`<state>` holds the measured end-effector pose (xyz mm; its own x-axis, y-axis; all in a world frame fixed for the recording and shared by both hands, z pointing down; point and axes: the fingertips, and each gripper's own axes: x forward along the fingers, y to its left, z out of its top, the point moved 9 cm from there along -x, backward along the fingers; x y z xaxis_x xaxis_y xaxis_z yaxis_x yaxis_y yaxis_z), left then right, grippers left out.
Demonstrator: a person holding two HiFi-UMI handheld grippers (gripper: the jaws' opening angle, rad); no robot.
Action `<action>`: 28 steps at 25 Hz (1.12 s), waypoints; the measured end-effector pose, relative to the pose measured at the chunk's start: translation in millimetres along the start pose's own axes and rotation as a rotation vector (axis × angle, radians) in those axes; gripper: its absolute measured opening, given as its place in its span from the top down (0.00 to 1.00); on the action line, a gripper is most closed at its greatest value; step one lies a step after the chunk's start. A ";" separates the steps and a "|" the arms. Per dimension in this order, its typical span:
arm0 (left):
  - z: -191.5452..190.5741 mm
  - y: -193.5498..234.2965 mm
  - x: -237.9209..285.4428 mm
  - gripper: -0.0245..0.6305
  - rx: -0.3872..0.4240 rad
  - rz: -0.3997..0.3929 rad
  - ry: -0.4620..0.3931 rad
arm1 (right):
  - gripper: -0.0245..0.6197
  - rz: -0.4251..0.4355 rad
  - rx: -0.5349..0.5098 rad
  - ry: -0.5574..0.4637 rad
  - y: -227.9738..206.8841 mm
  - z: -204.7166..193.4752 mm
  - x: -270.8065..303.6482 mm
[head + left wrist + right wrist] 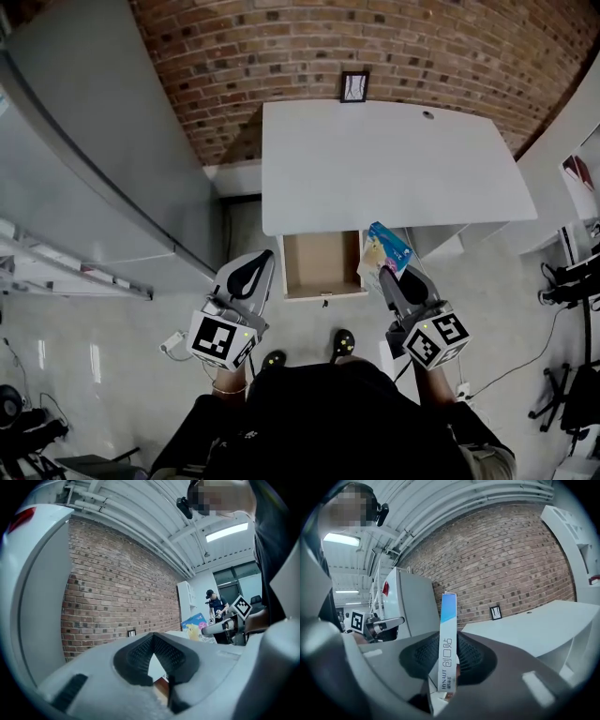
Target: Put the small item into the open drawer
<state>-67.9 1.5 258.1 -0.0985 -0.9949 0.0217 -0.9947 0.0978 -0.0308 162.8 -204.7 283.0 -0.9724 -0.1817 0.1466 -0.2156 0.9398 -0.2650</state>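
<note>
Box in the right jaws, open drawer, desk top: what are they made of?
Box: thin printed cardboard, seemingly glossy; crisp folded edges, print on the narrow side.
Drawer: looks like wood or wood-look board, matte brown inside.
Desk top: smooth white, probably laminate or painted board; look alone doesn't settle it.

Rough red brick wall (375,47) at twelve o'clock; smooth matt white desk top (394,164); open drawer (314,262), matt brown, wood-like inside; glossy pale floor (112,319) at nine o'clock; slim glossy printed cardboard box (447,639).
</note>
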 end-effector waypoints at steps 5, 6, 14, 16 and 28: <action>1.8 -16.6 8.9 0.97 0.003 0.042 0.001 | 0.81 0.078 0.003 0.031 -24.7 1.4 9.2; 2.0 -19.0 10.2 0.97 0.007 0.050 0.005 | 0.81 0.090 -0.002 0.038 -28.8 1.7 11.6; -9.7 -31.8 13.8 0.97 -0.047 0.165 0.012 | 0.81 0.219 -0.068 0.134 -61.5 -2.7 37.8; -14.0 -32.9 14.6 0.97 -0.073 0.197 0.008 | 0.81 0.251 -0.084 0.163 -68.8 -4.9 46.3; -44.5 -47.6 8.5 0.97 -0.115 0.359 0.085 | 0.81 0.458 -0.183 0.356 -84.9 -48.0 81.0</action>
<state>-22.6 -10.5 304.2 -0.4382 -0.8918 0.1125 -0.8927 0.4464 0.0613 106.6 -285.3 363.1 -0.8664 0.3307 0.3742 0.2669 0.9399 -0.2128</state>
